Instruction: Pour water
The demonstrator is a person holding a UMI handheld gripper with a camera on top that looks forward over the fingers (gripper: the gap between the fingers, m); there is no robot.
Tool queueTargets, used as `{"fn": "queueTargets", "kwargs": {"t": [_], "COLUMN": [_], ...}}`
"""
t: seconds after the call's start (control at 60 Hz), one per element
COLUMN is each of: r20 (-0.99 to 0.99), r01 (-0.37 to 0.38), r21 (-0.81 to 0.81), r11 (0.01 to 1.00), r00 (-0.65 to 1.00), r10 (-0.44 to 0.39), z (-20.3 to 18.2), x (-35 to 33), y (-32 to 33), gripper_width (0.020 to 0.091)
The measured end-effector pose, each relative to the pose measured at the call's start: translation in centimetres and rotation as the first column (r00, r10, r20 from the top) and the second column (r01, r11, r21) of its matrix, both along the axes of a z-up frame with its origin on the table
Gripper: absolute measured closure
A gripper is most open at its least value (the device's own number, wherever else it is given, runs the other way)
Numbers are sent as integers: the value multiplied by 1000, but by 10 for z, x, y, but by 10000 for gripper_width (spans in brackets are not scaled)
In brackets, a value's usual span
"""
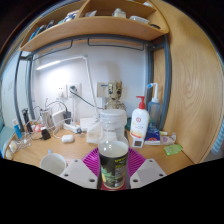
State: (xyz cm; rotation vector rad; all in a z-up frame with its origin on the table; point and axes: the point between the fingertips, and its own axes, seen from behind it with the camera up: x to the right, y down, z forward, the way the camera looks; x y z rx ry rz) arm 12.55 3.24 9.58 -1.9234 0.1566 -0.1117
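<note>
Wooden desk [60, 152] with one pump bottle [140, 125], one clear bottle [113, 150] clamped in hand-held gripper [113, 172].

A clear bottle [113, 150] with a white cap stands upright between the fingers of the gripper [113, 172], pink pads pressed against its sides. Beyond them – a wooden desk [70, 152], a pump dispenser [140, 124] just right, and a shelf [90, 27] overhead.
</note>
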Motion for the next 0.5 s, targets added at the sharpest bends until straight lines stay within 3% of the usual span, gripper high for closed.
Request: {"fn": "queueTargets", "kwargs": {"t": [0.233,0.5], "r20": [17,-1], "r01": [-19,15], "r21": [31,-26], "r11": [999,1000], "r00": [1000,1000], "r10": [19,-15], "z": [-20,-31], "x": [-1,4], "y": [4,-9], "gripper_width": [758,647]}}
